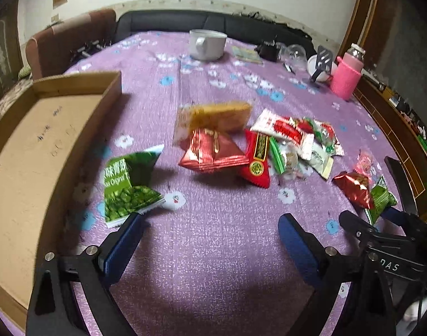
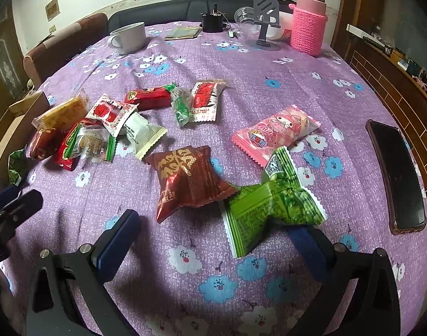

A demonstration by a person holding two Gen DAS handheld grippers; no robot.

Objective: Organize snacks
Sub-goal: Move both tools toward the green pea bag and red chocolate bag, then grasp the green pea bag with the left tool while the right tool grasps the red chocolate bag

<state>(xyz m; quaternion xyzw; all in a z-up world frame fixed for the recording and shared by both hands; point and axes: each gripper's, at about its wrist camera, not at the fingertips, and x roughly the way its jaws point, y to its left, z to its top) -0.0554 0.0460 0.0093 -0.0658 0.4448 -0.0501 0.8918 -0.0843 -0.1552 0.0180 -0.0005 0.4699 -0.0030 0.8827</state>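
Green pea packet [image 1: 129,184] lying at 10 o'clock of left gripper [image 1: 210,224], jaws gaping wide, empty; cardboard tray [image 1: 31,151] waiting at 9 o'clock. Right gripper [image 2: 213,226] also spreading wide, straddling light-green packet [image 2: 269,210], likely next pick.

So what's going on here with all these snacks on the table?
A person is sorting snack packets with a pair of hand-held tongs. Both tongs are open and holding nothing. The left tongs hover beside a green pea packet lying next to an empty cardboard box. The right tongs are lowered near a dark red packet and a green packet. The other snacks lie loose on the purple tablecloth; none is in the box yet.
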